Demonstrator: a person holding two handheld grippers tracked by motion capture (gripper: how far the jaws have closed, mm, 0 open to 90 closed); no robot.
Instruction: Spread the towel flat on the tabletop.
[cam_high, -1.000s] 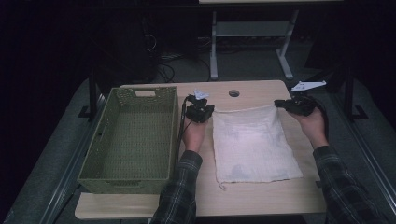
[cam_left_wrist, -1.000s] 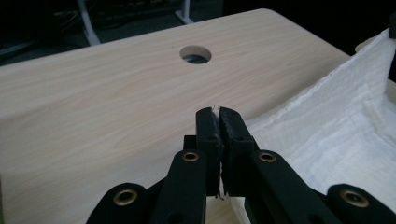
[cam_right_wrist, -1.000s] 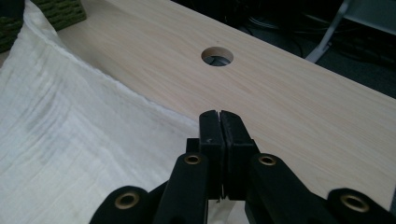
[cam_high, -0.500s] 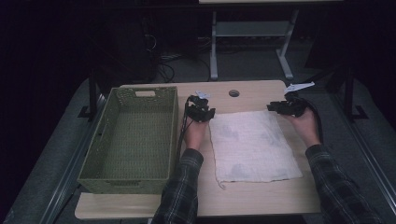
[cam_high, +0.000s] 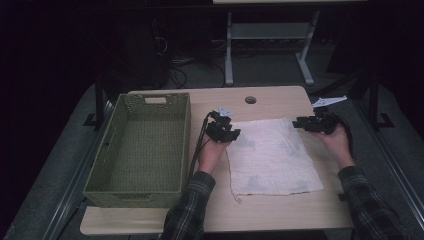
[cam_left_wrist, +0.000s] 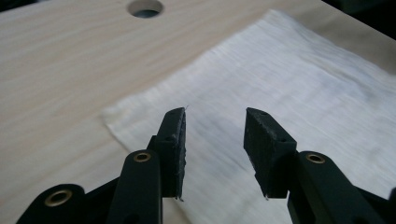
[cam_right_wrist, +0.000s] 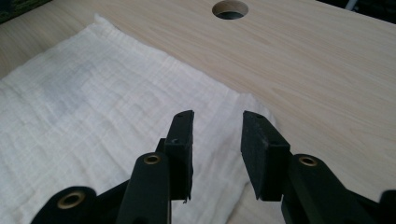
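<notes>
Now the white cloth (cam_high: 272, 157) lies flat on the table (cam_high: 270, 215), right of the green basket (cam_high: 145, 145), its long axis running near to far. The left gripper (cam_high: 223, 131) sits at its far-left corner, the right gripper (cam_high: 311, 123) at its far-right corner; each gripper's jaws have just been opening and stand apart, nothing clamped. Whether either touches the cloth is hard to tell.

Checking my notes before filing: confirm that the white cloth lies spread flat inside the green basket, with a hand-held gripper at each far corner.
Not quite. The cloth lies flat on the table, right of the basket, as the high view shows. The rest holds.
</notes>
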